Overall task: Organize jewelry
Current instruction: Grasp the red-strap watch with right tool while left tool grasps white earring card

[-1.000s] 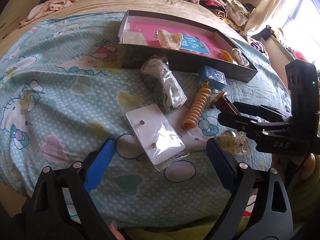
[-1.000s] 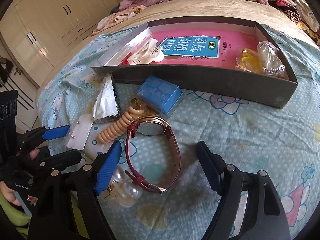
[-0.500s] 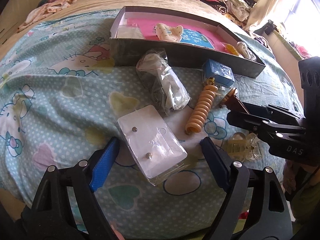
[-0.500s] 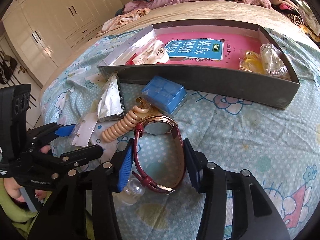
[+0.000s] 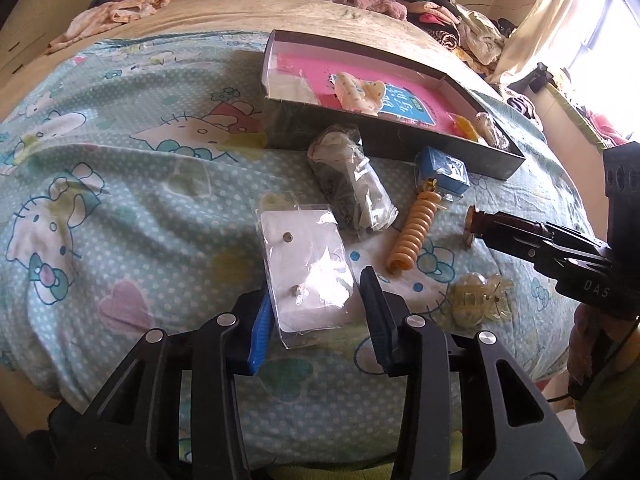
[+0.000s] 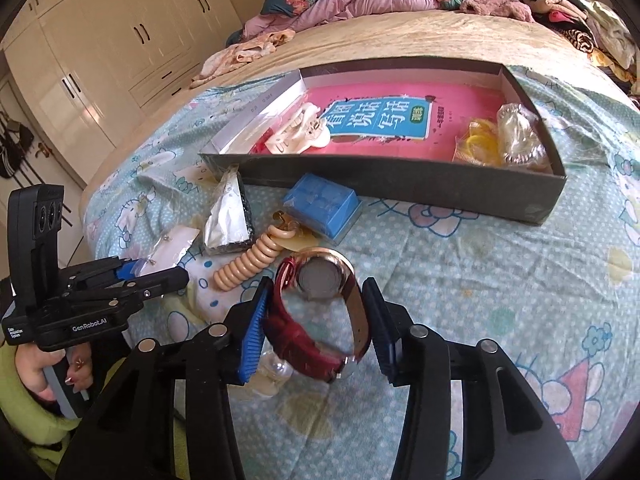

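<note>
Left tongs (image 5: 316,320) pinch the near end of a white earring card in a clear plastic sleeve (image 5: 308,268), which lies on the bed's blue cartoon-print sheet (image 5: 120,200). Right tongs (image 6: 316,332) clamp the dark red leather strap of a rose-gold wristwatch (image 6: 320,308), its round case tilted upward. Just beyond lie a beige coiled hair tie (image 6: 250,260), a small blue plastic box (image 6: 322,204) and a dark open cardboard tray (image 6: 400,180).

A bed (image 5: 120,184) with a cartoon-cat sheet carries a dark tray (image 5: 384,142) far, a blue box (image 5: 444,172), coiled band (image 5: 412,236), earring card (image 5: 308,268) and clear clip (image 5: 480,296) nearer.
</note>
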